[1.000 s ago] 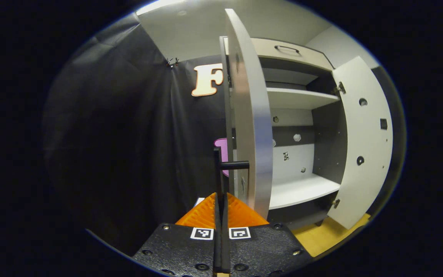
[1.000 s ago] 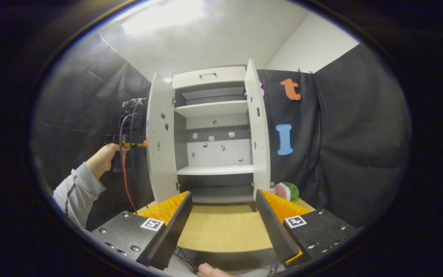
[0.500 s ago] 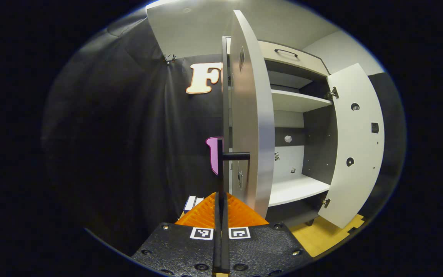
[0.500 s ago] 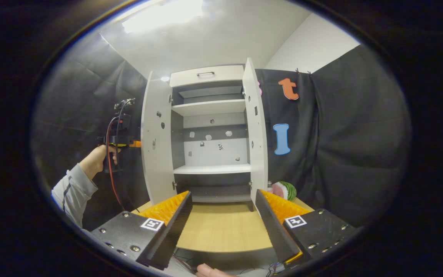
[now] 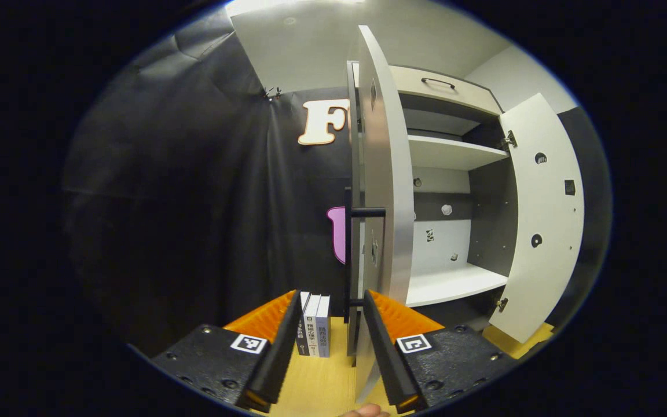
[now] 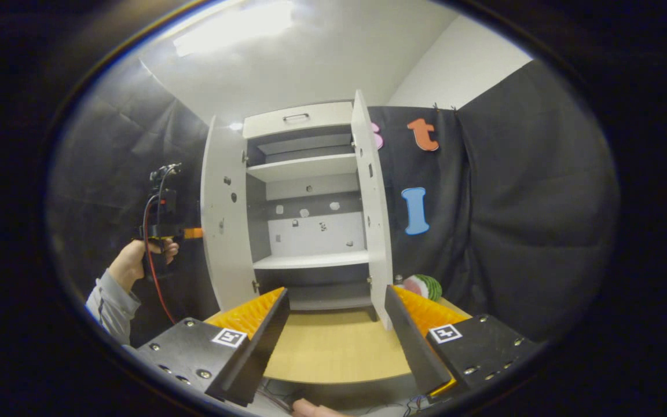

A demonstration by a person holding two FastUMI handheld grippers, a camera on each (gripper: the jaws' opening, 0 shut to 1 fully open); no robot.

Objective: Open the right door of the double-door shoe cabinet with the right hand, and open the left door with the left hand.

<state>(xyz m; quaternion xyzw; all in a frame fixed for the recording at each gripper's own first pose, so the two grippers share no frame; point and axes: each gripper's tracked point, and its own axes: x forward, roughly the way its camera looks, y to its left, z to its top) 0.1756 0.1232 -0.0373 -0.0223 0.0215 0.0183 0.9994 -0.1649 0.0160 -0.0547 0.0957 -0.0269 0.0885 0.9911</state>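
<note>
The white shoe cabinet (image 6: 304, 119) stands with both doors swung out, its shelves bare. In the left gripper view the left door (image 5: 388, 191) is edge-on just ahead, its black bar handle (image 5: 347, 249) rising between the fingers of my left gripper (image 5: 332, 301), which is open and not touching it. The right door (image 5: 542, 214) hangs wide open beyond. In the right gripper view my right gripper (image 6: 336, 292) is open and holds nothing, back from the cabinet over the table. Far left, a hand holds the left gripper (image 6: 193, 233) outside the left door (image 6: 223, 214).
The cabinet stands on a wooden table (image 6: 333, 347). Some upright books (image 5: 313, 324) stand behind the left door. A watermelon toy (image 6: 423, 286) lies beside the right door (image 6: 371, 202).
My left gripper was shut on the left door's handle; now it has opened, let go and drawn back a little. The left door swung wider. The right gripper barely moved.
</note>
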